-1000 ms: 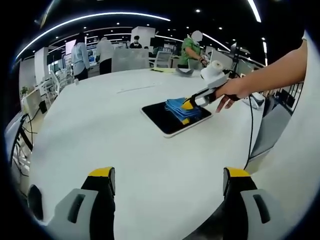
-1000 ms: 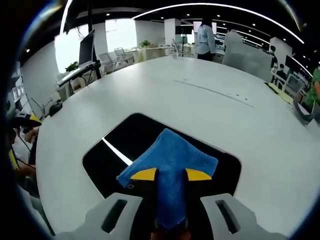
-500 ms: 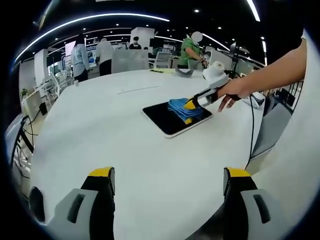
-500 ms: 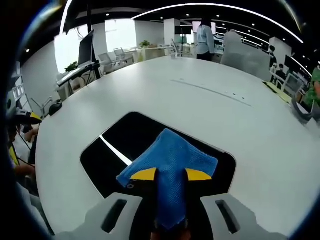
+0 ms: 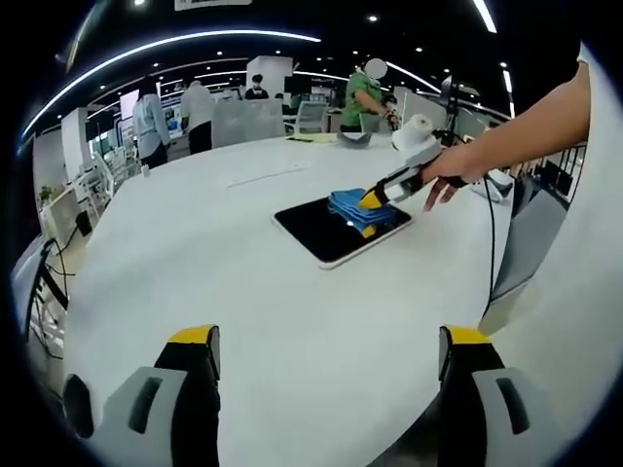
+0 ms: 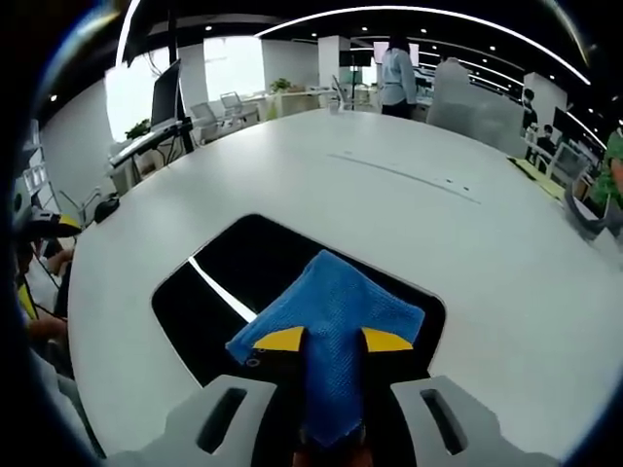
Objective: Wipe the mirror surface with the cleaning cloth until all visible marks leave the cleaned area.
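**Blue cloth pinched on the dark mirror**

In the right gripper view, the right gripper has its two yellow-tipped jaws closed on a folded blue cloth. The cloth runs up between the jaws and fans out past their tips, lying flat on the mirror, a dark rectangular panel with rounded corners and a pale edge. A thin bright streak of reflected light crosses the glass just left of the cloth.

In the left gripper view, the left gripper has its jaws spread wide apart with nothing between them, well short of the mirror. The cloth sits on the far right part of the panel, under the right gripper, which a hand holds.

The mirror lies on a large white table with a curved edge. Around it is an open office with ceiling light strips, desks, chairs, and several people standing at the far side.
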`<state>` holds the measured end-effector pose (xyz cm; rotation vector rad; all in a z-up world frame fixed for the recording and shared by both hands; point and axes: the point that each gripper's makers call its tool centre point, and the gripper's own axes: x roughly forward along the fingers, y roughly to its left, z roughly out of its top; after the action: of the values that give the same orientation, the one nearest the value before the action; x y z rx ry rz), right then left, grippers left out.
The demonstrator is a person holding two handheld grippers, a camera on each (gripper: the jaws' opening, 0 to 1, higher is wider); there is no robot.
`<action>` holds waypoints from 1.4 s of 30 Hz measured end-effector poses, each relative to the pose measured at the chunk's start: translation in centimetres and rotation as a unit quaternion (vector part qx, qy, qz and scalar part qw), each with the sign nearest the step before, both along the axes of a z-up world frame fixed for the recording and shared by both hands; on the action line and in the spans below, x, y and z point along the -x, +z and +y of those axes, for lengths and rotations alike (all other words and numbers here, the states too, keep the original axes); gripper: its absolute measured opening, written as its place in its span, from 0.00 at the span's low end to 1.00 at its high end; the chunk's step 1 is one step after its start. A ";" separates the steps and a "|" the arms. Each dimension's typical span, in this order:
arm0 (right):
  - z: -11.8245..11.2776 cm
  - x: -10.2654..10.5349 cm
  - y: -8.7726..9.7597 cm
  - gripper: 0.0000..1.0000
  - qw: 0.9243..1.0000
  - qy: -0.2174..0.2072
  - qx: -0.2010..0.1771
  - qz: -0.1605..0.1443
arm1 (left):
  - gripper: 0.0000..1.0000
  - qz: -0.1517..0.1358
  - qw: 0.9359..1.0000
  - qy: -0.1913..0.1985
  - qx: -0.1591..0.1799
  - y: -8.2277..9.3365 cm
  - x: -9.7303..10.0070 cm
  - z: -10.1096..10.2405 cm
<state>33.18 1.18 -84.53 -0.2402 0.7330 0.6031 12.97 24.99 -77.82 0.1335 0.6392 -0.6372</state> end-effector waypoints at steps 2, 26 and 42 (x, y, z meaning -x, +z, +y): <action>-0.2 -0.1 0.0 0.17 1.000 0.000 0.000 0.000 | 0.95 -0.001 1.000 -0.001 0.001 0.0 0.0 -0.1; -2.0 -0.1 0.2 0.19 1.000 -0.015 0.002 -0.002 | 0.99 0.004 1.000 0.000 -0.004 -0.1 -0.3 0.0; -3.5 0.1 0.0 0.20 1.000 -0.021 -0.006 -0.008 | 0.99 0.011 1.000 0.000 -0.003 -0.5 0.2 0.0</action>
<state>33.08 -2.31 -84.53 -0.2175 0.7168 0.5660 12.74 25.02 -78.29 0.1333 0.6618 -0.6374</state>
